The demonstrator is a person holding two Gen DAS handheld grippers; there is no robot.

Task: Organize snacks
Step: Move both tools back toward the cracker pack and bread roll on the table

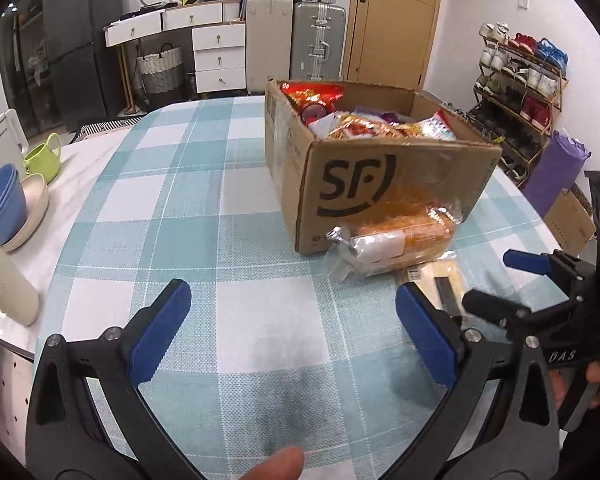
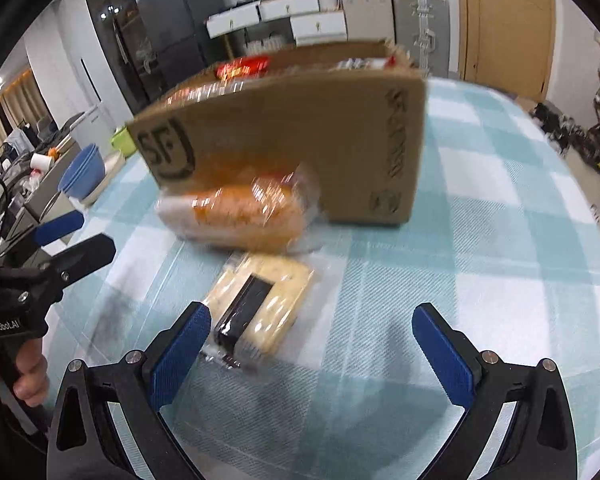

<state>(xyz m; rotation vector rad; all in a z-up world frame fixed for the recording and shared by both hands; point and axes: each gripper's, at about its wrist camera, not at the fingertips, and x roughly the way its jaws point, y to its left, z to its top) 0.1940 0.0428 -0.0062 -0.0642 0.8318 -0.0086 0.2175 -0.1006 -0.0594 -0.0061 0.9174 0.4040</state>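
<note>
An open cardboard box [image 1: 352, 184] marked SF stands on the checked tablecloth, filled with several snack packs [image 1: 380, 126]. A clear bag of orange bread [image 1: 400, 240] leans against its near face. A flat yellow packet [image 1: 446, 276] with a dark label lies just in front of the bread. My left gripper [image 1: 292, 332] is open over bare cloth, left of both items. My right gripper [image 2: 312, 354] is open too, and its left finger sits beside the yellow packet [image 2: 260, 312]. Behind the packet I see the bread [image 2: 240, 216] and the box [image 2: 300, 132], both blurred.
At the table's left edge stand stacked blue bowls [image 1: 2, 204] on plates, a green cup [image 1: 44, 158] and a beige tumbler [image 1: 4, 280]. Suitcases, drawers and a shoe rack [image 1: 520, 80] stand beyond the table. A purple mat [image 1: 556, 172] leans at the right.
</note>
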